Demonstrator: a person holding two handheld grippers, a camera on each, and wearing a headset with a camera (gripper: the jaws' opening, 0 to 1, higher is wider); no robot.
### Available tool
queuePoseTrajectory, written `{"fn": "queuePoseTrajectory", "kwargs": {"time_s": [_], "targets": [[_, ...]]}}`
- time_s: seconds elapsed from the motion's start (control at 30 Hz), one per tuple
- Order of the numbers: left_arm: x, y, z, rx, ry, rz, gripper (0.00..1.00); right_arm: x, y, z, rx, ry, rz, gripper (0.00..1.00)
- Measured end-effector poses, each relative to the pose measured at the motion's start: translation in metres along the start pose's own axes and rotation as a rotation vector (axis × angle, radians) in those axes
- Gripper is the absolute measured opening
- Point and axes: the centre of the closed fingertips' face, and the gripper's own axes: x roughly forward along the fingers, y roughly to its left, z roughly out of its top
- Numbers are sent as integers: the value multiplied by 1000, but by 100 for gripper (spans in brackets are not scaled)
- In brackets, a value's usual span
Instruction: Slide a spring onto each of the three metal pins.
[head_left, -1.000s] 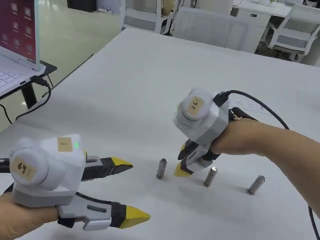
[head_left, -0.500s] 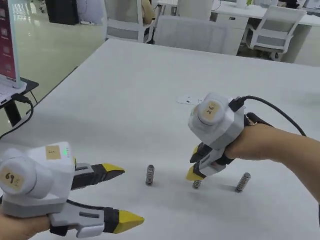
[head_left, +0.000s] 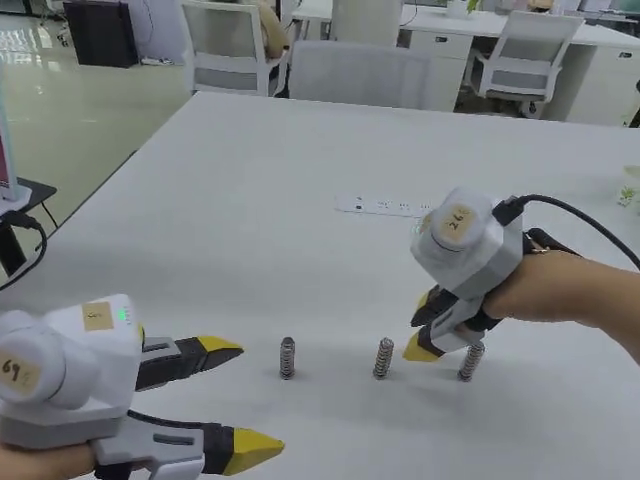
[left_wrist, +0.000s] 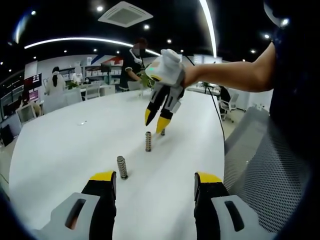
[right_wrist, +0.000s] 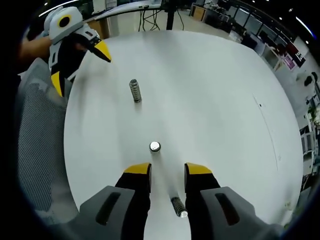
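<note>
Since a second ago the right gripper (head_left: 422, 325) has passed rightward along the row of springs. It was in the gap between the left spring (head_left: 287, 357) and the middle spring (head_left: 384, 357), and is now just beside the right spring (head_left: 470, 360). At the far left, over the near edge of the white bench (head_left: 250, 180), the left gripper (head_left: 238, 397) hangs level with its jaws spread wide, pointing along the row. The three springs stand upright near that same edge, well apart from one another, in a line running left to right. Beyond the middle spring, toward the far edge, a white power strip (head_left: 385, 206) lies flat. The right gripper tilts downward, its yellow tips low over the bench between the middle and right springs. In the right gripper view its jaws are parted, with the right spring standing in the gap, closer to the right-hand jaw; whether it touches that jaw I cannot tell. A black cable (head_left: 560, 210) arcs from this gripper back over the hand holding it.
</note>
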Motion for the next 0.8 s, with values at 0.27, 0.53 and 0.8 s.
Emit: {"fn": "queuePoseTrajectory", "kwargs": {"time_s": [0.27, 0.53, 0.8], "targets": [[1, -1, 0, 1, 10, 0, 58, -9, -7, -16, 38, -11, -25, 25], [4, -2, 0, -3, 18, -3, 58, -17, -11, -33, 85, -24, -44, 26], [6, -2, 0, -5, 25, -3, 58, -22, -14, -50, 135, -40, -61, 27]]}}
